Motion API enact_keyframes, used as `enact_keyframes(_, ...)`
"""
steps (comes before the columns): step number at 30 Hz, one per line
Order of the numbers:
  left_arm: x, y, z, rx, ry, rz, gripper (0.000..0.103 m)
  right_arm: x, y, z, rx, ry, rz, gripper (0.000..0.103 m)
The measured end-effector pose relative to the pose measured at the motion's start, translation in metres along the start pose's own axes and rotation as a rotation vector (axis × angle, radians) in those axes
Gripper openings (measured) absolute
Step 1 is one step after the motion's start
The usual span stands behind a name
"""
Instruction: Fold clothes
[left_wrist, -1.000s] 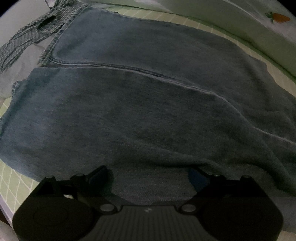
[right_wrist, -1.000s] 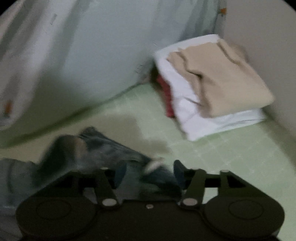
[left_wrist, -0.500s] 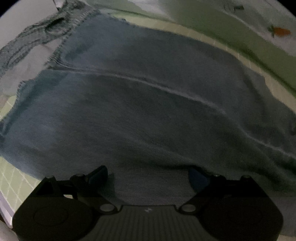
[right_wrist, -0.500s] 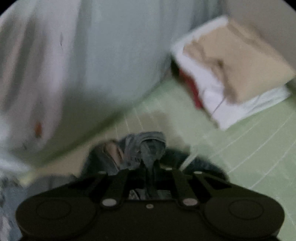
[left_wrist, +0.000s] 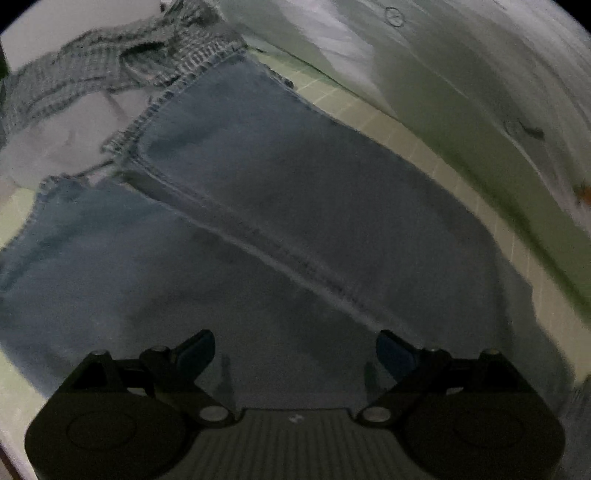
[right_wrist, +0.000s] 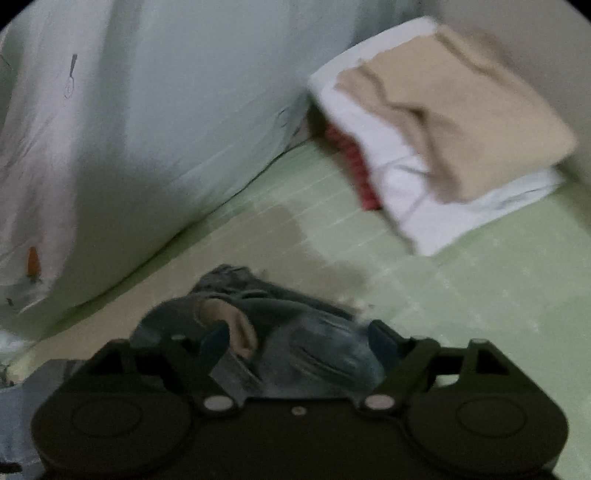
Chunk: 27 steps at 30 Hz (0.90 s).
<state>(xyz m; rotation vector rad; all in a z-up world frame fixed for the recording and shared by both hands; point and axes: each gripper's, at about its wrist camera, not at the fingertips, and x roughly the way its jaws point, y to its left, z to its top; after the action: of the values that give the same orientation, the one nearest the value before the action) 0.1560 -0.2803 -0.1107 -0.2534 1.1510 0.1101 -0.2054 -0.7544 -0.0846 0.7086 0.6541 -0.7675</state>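
Blue jeans lie spread flat on a pale green checked sheet, filling the left wrist view, hems at the far left. My left gripper is open, fingers wide apart just above the denim. In the right wrist view the bunched waistband end of the jeans lies between the fingers of my right gripper, which is open, with the denim loose between the jaws; a tan lining patch shows by the left finger.
A checked grey garment lies beyond the jeans' hems. A stack of folded clothes, beige on white on red, sits at the far right by the wall. A big white pillow lines the back of the sheet.
The right gripper was shut on the jeans' waistband half a second ago and is now open, with the denim dropped between the fingers. The left gripper has shifted over the jeans, still open.
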Motion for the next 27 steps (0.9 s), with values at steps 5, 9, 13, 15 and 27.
enact_keyframes(5,0.029,-0.025,0.016,-0.023,0.054,0.009,0.094,0.047,0.019,0.013,-0.090,0.080,-0.047,0.088)
enact_keyframes(9,0.049,-0.036,0.015,-0.029,0.104,0.042,0.079,0.067,0.021,0.011,-0.095,0.134,-0.077,0.088)
enact_keyframes(13,0.049,-0.044,0.011,0.030,0.059,0.118,0.022,0.066,0.015,0.011,-0.067,0.163,-0.026,0.061)
enact_keyframes(15,0.047,-0.035,0.010,0.002,0.045,0.099,0.011,0.058,0.013,0.010,-0.069,0.155,0.005,0.036)
enact_keyframes(27,-0.043,0.048,-0.064,0.013,-0.056,0.085,0.004,-0.074,-0.013,-0.037,-0.119,-0.018,-0.011,0.011)
